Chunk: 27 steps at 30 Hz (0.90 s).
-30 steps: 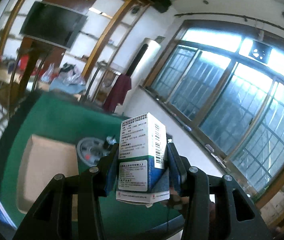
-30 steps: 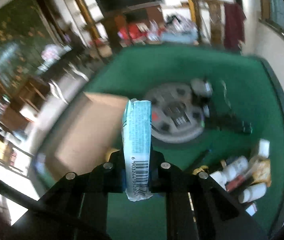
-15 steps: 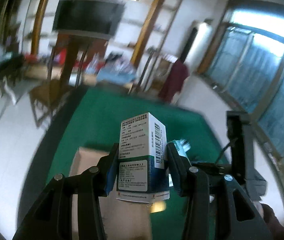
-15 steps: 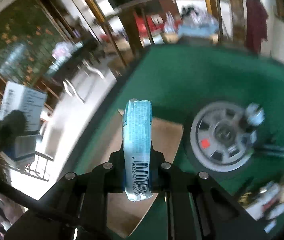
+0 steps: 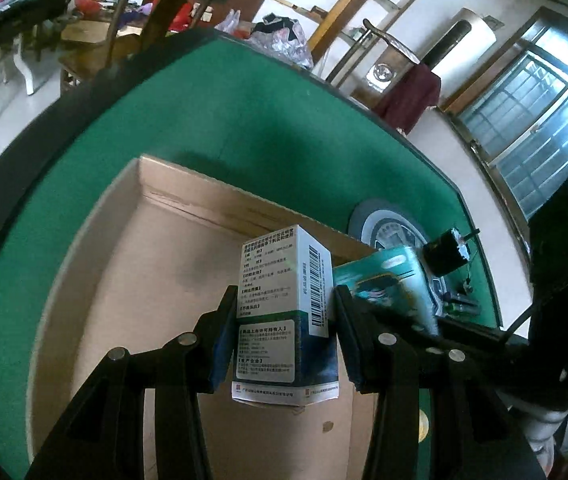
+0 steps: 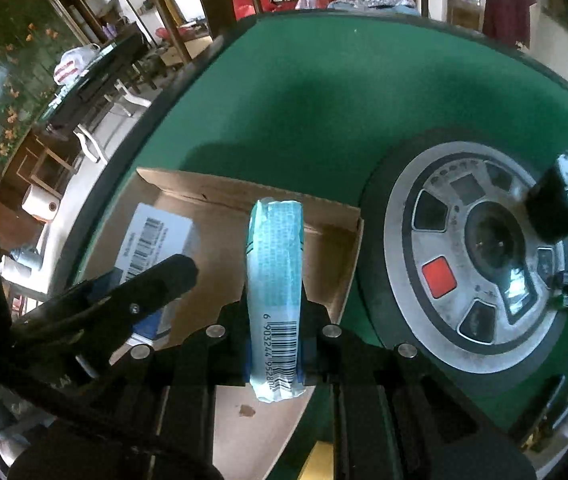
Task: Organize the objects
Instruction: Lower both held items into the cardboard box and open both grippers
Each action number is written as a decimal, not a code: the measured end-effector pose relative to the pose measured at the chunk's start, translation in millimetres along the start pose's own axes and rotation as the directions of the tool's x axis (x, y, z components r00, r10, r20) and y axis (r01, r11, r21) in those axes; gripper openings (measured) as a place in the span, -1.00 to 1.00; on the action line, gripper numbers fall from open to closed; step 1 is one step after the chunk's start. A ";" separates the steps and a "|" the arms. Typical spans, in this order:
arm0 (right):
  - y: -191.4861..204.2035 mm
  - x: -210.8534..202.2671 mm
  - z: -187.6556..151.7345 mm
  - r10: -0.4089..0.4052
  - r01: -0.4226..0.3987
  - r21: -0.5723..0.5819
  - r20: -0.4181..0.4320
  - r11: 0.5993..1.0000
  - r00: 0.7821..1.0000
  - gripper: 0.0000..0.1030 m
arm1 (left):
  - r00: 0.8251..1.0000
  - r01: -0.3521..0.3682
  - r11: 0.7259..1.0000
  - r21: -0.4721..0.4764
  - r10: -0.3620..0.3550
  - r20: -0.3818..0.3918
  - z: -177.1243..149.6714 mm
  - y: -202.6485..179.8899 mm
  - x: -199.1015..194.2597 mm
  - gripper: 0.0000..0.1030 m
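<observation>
Cardboard brown open box is lying on the green desk, while left tongs are clamping a white-and-blue medicine carton and right tongs are pinching a flat teal packet above it.

White-blue box – teal packet – above carton

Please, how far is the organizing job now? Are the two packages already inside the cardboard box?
Not yet. Done: nothing lies in the cardboard box as far as visible. In hand: the left gripper grips a white medicine box and the right gripper a thin teal packet, both above the box. Left: release them inside; other items, like the black motor, remain on the green table.
</observation>
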State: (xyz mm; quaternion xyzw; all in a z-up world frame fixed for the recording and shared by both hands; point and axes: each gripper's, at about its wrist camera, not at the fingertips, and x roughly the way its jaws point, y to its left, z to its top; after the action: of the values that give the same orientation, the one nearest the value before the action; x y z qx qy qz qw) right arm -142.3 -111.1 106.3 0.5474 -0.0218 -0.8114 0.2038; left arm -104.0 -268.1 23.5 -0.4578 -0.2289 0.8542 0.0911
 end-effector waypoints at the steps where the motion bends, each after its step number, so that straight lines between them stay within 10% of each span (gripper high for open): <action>1: -1.4 1.0 -0.1 -0.010 0.010 0.006 -0.004 1.000 1.000 -0.74 | 1.000 -0.009 1.000 -0.002 0.009 0.002 -1.0 0.3 0.9 -0.23; 15: -27.1 -24.3 -6.0 0.099 -0.106 0.106 0.072 0.989 0.992 -0.40 | 0.999 0.021 0.996 -0.088 -0.018 0.032 -1.7 1.7 -16.8 0.10; 27: -49.9 -100.8 -55.3 0.013 -0.026 0.057 0.212 0.998 0.977 -0.12 | 0.998 -0.011 0.987 -0.163 0.020 0.055 -57.3 -1.2 -29.9 0.26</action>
State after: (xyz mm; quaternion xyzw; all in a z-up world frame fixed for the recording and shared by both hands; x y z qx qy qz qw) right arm -75.9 -19.3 160.0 0.4635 -0.0728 -0.8620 0.1919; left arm -40.0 -260.3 19.0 -0.4410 -0.2968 0.8461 0.0401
